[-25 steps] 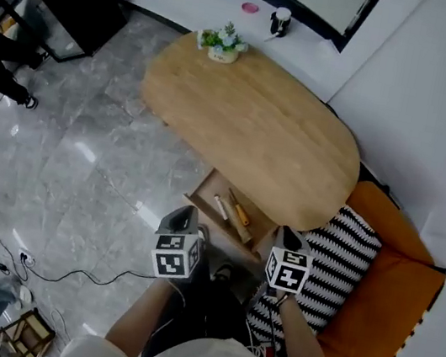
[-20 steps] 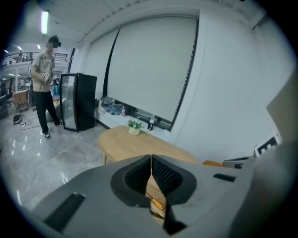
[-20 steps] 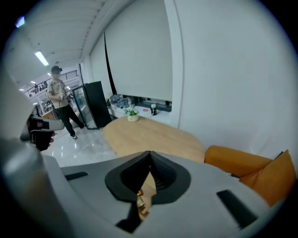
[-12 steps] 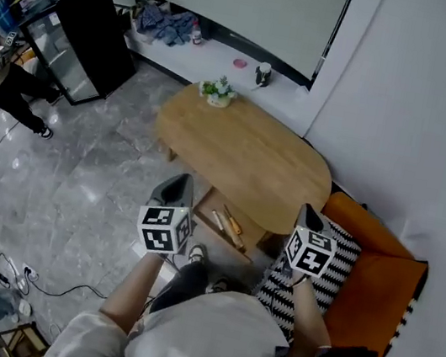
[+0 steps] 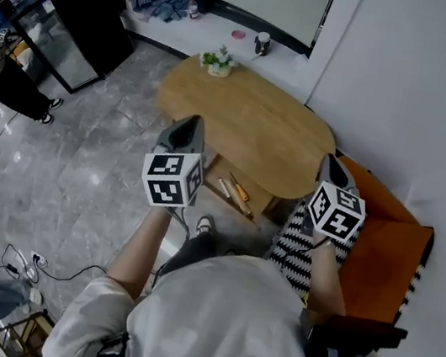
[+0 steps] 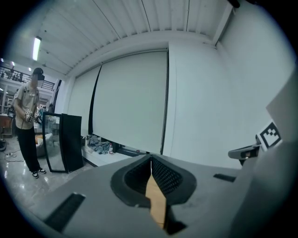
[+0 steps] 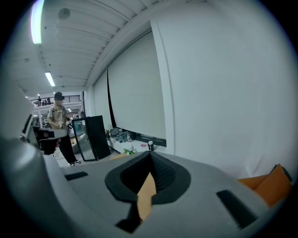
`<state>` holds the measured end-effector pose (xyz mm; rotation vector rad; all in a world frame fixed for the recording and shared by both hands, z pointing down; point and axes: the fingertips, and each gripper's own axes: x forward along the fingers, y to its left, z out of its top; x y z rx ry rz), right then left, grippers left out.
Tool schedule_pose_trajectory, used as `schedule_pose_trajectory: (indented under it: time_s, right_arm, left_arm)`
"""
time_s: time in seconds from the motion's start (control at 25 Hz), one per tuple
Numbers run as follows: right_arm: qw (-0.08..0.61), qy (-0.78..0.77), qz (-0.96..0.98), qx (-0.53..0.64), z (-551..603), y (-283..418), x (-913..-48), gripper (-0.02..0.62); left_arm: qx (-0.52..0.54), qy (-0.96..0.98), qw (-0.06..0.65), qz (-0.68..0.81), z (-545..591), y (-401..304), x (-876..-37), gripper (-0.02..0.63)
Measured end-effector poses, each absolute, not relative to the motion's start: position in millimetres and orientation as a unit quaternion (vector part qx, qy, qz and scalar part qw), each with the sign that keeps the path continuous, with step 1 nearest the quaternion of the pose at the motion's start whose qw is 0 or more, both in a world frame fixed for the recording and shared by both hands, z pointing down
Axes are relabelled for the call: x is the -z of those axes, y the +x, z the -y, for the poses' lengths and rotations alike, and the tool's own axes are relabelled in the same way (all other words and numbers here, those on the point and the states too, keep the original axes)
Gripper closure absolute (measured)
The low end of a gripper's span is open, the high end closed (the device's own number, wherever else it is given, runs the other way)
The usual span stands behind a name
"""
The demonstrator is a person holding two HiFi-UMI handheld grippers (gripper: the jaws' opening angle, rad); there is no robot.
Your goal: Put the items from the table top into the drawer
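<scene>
The oval wooden table (image 5: 250, 123) carries only a small potted plant (image 5: 219, 61) at its far end. Under its near edge the drawer (image 5: 222, 173) stands pulled out, with an orange-handled tool and a pale stick-like item (image 5: 235, 196) lying in it. My left gripper (image 5: 190, 121) is held high over the floor left of the drawer, shut and empty. My right gripper (image 5: 330, 161) hangs near the table's right end, also shut with nothing in it. In the left gripper view (image 6: 151, 161) and the right gripper view (image 7: 150, 158) the jaws meet in a closed seam.
An orange seat (image 5: 385, 253) with a black-and-white striped cushion (image 5: 293, 239) is to the right, against the white wall. A white ledge behind the table holds a black cup (image 5: 262, 43). A black cabinet (image 5: 72, 14) and another person (image 5: 5, 84) are at the left.
Both grippers have risen from just by the drawer to well above the table. The head view has also lifted, so the table and drawer look smaller.
</scene>
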<state>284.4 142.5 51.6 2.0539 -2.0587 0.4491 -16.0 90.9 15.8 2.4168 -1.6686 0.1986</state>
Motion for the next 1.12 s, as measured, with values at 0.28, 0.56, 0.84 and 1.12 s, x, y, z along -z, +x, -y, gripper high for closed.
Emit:
schedule_pose_trajectory:
  time_s: [0.28,0.56,0.84,1.12]
  right_arm:
    - [0.097,0.692,0.696,-0.167,-139.0,282.2,-57.1,0.603]
    - [0.1,0.69,0.696,-0.17,-129.8,282.2,-61.7,0.603]
    - [0.094,0.687,0.7,-0.172,-120.3,277.3,-58.7,0.604]
    - [0.097,0.689,0.698,-0.169,-111.5,276.3,-60.0,0.604]
  left_arm:
    - [-0.069,0.824,0.098,0.553,-83.8,-2.8,-16.4,0.596]
    - [-0.072,0.825,0.105,0.551,-73.4,1.9,-21.2,0.595]
    - [-0.069,0.822,0.11,0.554,-64.7,-2.4,-22.5,0.595]
    - [-0.069,0.819,0.115,0.557,-55.7,-6.0,-23.5,0.595]
